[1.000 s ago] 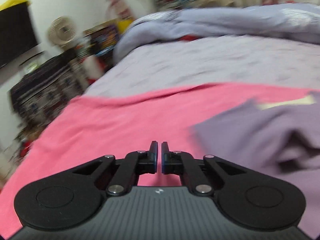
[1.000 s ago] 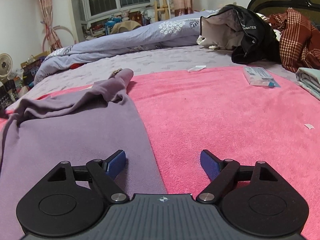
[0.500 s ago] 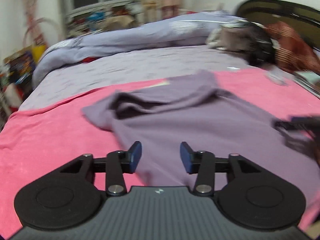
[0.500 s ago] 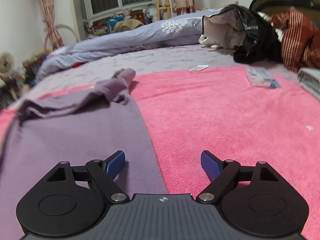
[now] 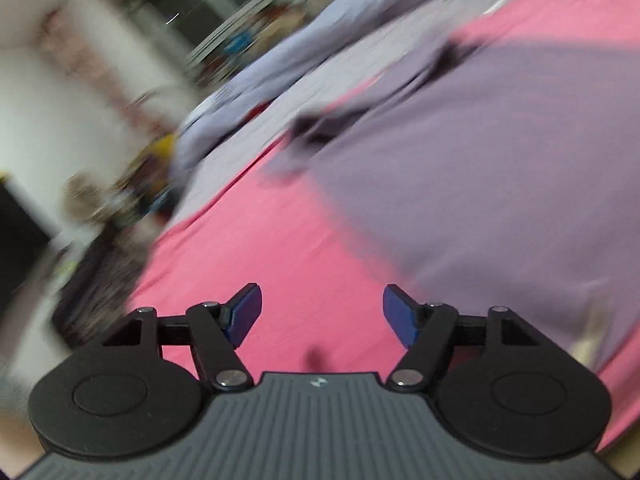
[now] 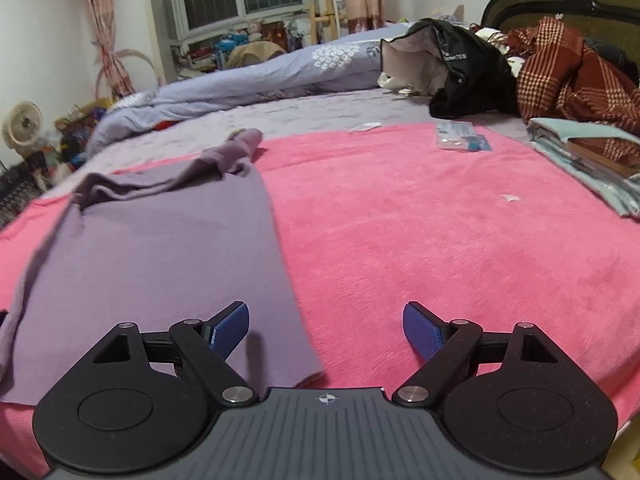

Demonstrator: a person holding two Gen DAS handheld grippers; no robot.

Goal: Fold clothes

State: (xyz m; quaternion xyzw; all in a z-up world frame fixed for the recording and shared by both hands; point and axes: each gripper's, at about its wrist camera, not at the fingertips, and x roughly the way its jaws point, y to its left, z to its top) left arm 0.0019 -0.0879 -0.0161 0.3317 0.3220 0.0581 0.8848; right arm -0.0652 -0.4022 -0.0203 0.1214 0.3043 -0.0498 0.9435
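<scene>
A purple garment [image 6: 152, 256] lies flat on the pink blanket [image 6: 440, 240], its far end bunched into a ridge. My right gripper [image 6: 326, 328] is open just above the garment's near right corner, left fingertip over the cloth, right fingertip over pink blanket. In the tilted, blurred left wrist view the purple garment [image 5: 480, 160] fills the right side. My left gripper [image 5: 322, 310] is open over the pink blanket [image 5: 280, 248], beside the garment's left edge, holding nothing.
A rolled lilac duvet [image 6: 260, 76] lies along the bed's far side. A black jacket [image 6: 460, 60], a red plaid cloth [image 6: 572, 68], folded teal clothes [image 6: 584, 152] and a small plastic packet [image 6: 460, 140] sit at the right. A fan [image 6: 22, 124] and clutter stand at the left.
My left gripper went from shut to wide open and swung across, tilting hard, to the garment's left edge. The right gripper stayed open and moved slightly nearer the near corner.
</scene>
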